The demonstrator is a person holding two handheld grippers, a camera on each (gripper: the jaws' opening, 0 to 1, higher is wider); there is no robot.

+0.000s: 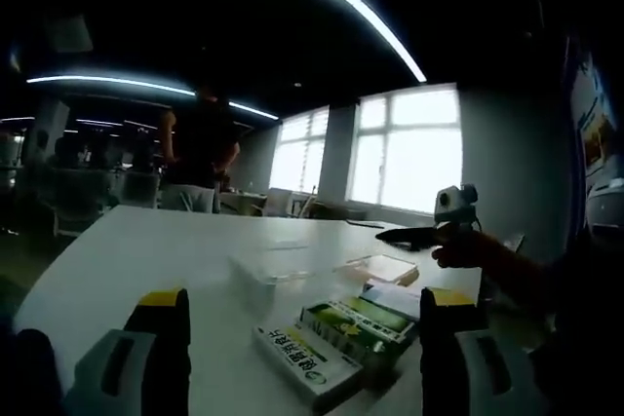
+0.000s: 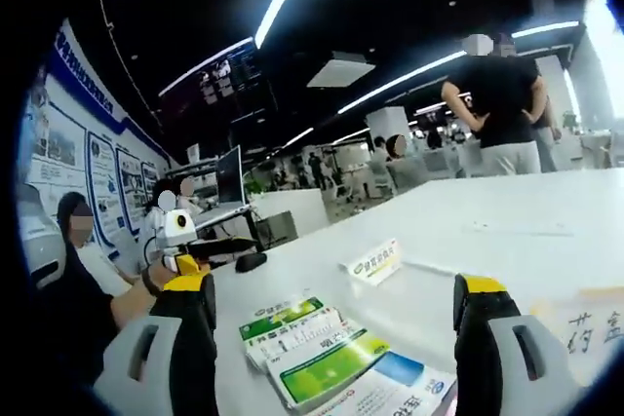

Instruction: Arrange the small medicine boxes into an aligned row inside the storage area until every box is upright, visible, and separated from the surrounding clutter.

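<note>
Several medicine boxes lie flat in a loose pile on the white table (image 1: pixel 146 250). In the left gripper view a white-and-green box (image 1: pixel 307 362) lies nearest, with a green box (image 1: pixel 356 323) and a white one (image 1: pixel 395 299) behind it. My left gripper (image 1: pixel 307 299) is open above them, holding nothing. In the right gripper view a green-and-white box (image 2: pixel 283 317), a green box (image 2: pixel 327 362) and a blue-and-white box (image 2: pixel 395 387) overlap between the jaws. My right gripper (image 2: pixel 336 289) is open and holds nothing. One small box (image 2: pixel 373 262) sits apart, farther out.
A clear plastic container (image 1: pixel 273 270) and a flat box (image 1: pixel 380 268) lie beyond the pile. A small white camera (image 1: pixel 455 204) stands by a person's hand (image 1: pixel 468 245). A mouse (image 2: pixel 251 262) and a handwritten paper (image 2: pixel 585 323) lie on the table. A person (image 2: pixel 502 104) stands behind.
</note>
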